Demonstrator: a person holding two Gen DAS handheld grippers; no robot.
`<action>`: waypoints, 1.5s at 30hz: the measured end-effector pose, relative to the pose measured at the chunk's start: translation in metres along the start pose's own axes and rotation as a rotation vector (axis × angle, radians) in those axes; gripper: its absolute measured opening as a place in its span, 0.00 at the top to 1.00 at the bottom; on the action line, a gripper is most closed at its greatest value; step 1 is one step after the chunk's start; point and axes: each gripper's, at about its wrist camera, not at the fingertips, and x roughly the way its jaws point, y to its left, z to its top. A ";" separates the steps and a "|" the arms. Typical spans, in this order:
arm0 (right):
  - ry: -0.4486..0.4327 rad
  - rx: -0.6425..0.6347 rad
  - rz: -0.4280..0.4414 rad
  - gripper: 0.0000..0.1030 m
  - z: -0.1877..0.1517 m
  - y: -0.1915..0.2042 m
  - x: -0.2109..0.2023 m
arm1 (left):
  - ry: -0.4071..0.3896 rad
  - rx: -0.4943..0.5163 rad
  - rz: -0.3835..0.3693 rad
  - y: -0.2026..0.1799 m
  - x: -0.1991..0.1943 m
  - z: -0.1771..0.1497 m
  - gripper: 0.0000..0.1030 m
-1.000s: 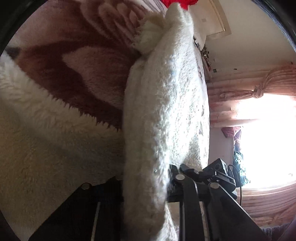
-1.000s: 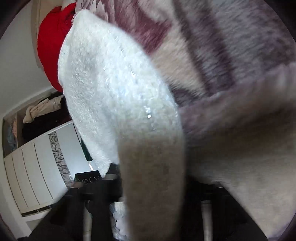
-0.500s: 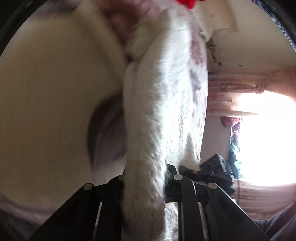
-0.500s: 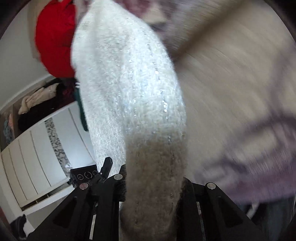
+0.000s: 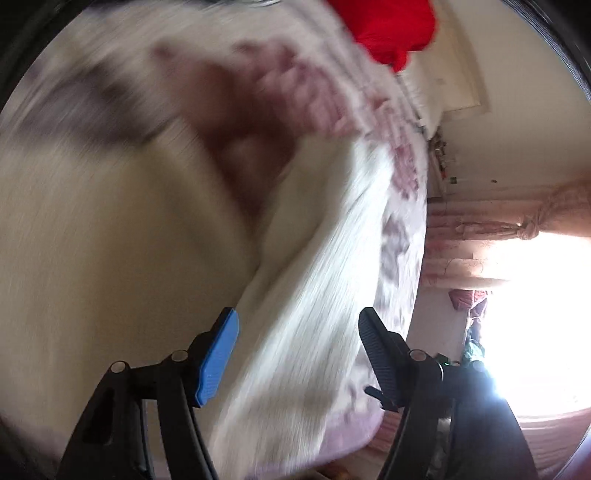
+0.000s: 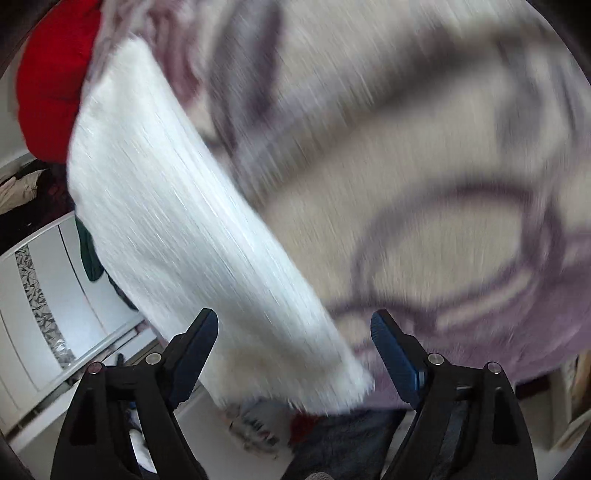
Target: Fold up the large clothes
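A large fleece blanket with a cream underside and a mauve flower print fills both views, blurred by motion. Its folded white edge [image 5: 314,314] runs up between the fingers of my left gripper [image 5: 297,354], which is open, with no pad touching the cloth. In the right wrist view the same white fold [image 6: 192,229] slants from upper left down to the gap of my right gripper [image 6: 293,350], also open and empty. The printed side [image 6: 424,184] spreads to the right.
A red garment [image 5: 391,26] lies at the far end of the blanket, also in the right wrist view [image 6: 51,81]. A bright window with pink curtains [image 5: 517,229] is to the right. White wardrobe doors [image 6: 40,288] and dark clothes on the floor [image 6: 332,443] are below left.
Both grippers were shut on the blanket's folded edge; now both have opened and let it go. The blanket is dropping away and both views are blurred.
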 end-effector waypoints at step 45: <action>-0.041 -0.611 -0.419 0.71 0.247 0.316 0.170 | 0.078 0.063 0.226 0.023 0.133 0.117 0.90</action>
